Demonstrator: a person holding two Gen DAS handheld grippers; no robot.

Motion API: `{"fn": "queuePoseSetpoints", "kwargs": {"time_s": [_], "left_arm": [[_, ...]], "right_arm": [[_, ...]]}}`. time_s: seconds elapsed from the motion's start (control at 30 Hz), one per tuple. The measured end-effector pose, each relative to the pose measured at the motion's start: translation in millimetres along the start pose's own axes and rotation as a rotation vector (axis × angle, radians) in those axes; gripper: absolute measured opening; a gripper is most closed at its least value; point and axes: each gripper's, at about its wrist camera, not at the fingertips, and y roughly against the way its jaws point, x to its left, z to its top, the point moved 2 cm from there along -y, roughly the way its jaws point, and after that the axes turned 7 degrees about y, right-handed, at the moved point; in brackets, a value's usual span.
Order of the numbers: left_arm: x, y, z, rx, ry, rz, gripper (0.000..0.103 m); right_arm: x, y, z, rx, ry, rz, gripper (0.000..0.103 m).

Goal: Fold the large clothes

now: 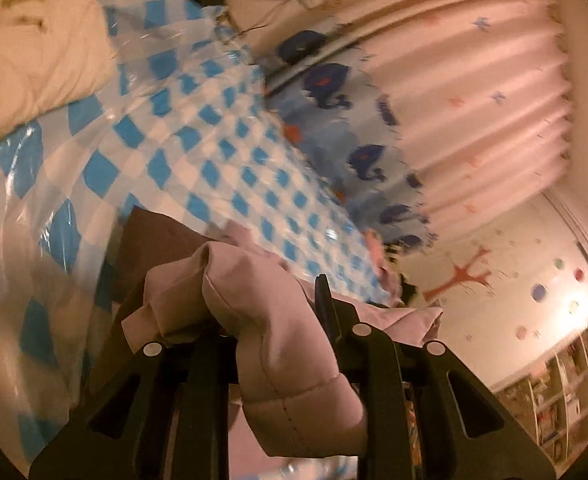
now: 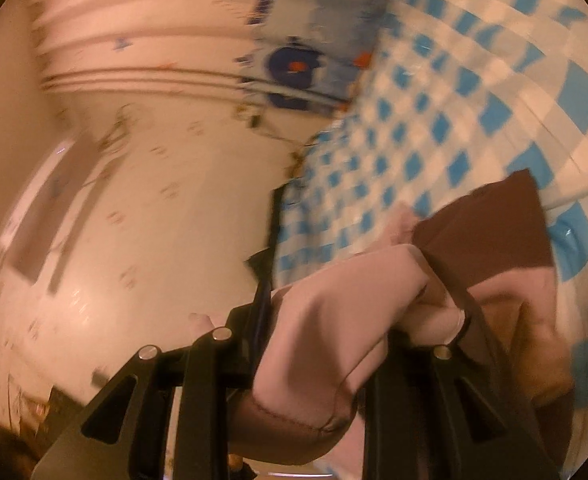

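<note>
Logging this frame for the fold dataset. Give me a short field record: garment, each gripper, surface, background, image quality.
garment: pink quilted padded jacket with brown lining, lifted above the bed
left gripper: left gripper shut on a bunched fold of the jacket
right gripper: right gripper shut on another bunched edge, brown lining showing beside it
surface: blue-and-white checked glossy plastic sheet over the bed
background: pale pink pleated curtain; whale-print blue fabric; cream duvet
image quality: motion blur in both views
</note>
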Motion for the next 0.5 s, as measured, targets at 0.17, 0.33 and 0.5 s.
{"fn": "queuePoseSetpoints", "kwargs": {"time_s": [0.17,0.33,0.5], "left_arm": [[40,-41,9,-0.01,0.064,0.074,0.019],[63,-68,14,-0.007,0.093,0.146,0.019],[35,-61,22,-0.083,0.014,0.108,0.019]], "right_arm": [[-52,-27,5,0.007,-0.079,-0.087,0.026],[-73,-38,8,0.014,-0.103,-0.138,0.026],[-42,-32,20,-0.021,-0.025,-0.104,0.026]]}}
